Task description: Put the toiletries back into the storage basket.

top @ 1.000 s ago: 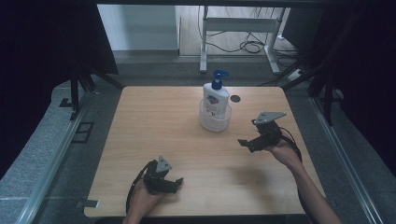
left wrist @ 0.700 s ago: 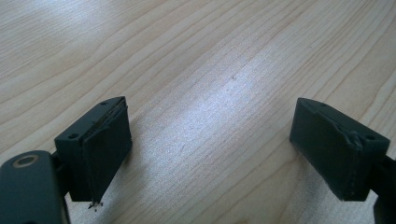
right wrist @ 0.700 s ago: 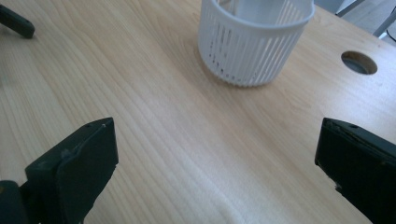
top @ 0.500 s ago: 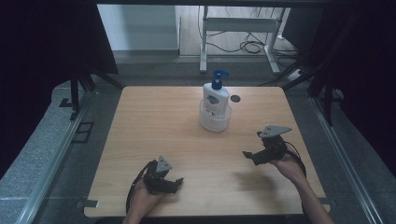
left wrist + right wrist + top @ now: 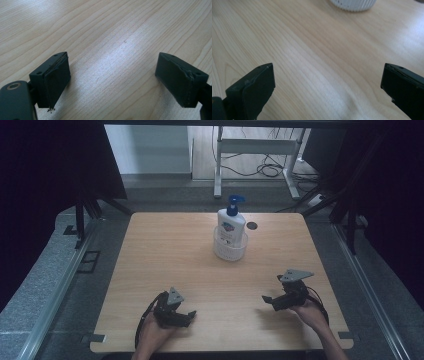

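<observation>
High view: a white pump bottle (image 5: 231,224) with a blue pump head and a printed label stands upright inside a white perforated basket (image 5: 230,251). The basket sits on the wooden worktop (image 5: 170,250), toward the far edge and slightly right of centre. A small dark round mark (image 5: 251,225) lies on the worktop just right of the basket and behind it. The left gripper (image 5: 186,316) rests low on the worktop, well on the near side of the basket and to its left, held by a hand (image 5: 152,336). The right gripper (image 5: 268,301) is held above the worktop on the near side of the basket and to its right, with a grey three-cornered plate on top. Bare worktop lies between the basket and both grippers. Beyond the far edge, behind the basket, stand a white metal frame (image 5: 255,157) and loose cables (image 5: 260,169) on the floor.

Left gripper view: the jaws stand apart with nothing between them. Bare wood grain lies ahead of them.

Right gripper view: the jaws stand wide apart and empty. The lower wall of the basket (image 5: 353,4) appears at the top edge, well ahead of the jaws, with bare worktop between.
</observation>
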`<state>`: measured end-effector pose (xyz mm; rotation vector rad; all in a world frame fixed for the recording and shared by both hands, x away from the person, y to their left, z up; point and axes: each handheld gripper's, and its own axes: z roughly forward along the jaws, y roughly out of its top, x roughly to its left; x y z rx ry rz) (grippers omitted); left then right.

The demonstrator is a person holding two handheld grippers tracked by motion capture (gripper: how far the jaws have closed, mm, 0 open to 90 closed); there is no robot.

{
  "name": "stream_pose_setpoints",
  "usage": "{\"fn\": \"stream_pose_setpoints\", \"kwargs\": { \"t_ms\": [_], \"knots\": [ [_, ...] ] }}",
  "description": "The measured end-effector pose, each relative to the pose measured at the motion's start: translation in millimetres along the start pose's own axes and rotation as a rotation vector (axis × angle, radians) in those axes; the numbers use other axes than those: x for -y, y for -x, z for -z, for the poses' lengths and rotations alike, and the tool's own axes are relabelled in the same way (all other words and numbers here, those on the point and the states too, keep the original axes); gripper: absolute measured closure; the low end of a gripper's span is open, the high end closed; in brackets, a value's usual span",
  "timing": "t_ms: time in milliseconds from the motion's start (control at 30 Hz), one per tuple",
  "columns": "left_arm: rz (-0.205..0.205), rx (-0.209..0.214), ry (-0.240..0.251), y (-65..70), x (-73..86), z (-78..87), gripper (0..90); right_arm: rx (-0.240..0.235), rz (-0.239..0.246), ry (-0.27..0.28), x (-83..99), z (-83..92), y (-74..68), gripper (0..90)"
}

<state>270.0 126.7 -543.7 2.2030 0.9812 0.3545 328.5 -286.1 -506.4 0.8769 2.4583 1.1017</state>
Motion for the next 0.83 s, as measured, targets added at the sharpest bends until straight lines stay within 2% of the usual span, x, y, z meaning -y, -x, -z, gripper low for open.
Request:
{"fn": "stream_pose_setpoints", "kwargs": {
  "t_ms": [167, 467, 500, 833],
  "knots": [
    [0.0, 0.0, 0.0, 0.0, 0.0, 0.0, 12.0, 0.004, 0.002, -0.02, 11.1, -3.5, -3.0, 0.0],
    [-0.002, 0.0, 0.0, -0.1, 0.0, 0.0, 12.1, -0.018, 0.011, -0.078, 32.9, -16.6, -11.6, 0.0],
    [-0.002, 0.0, 0.0, -0.1, -0.1, 0.0, 12.1, -0.032, 0.001, -0.072, 33.7, -16.9, -11.1, 0.0],
    [0.003, -0.003, 0.002, 0.5, -0.1, -0.3, 12.0, -0.024, -0.015, -0.078, 34.5, -16.3, -11.2, 0.0]
  ]
}}
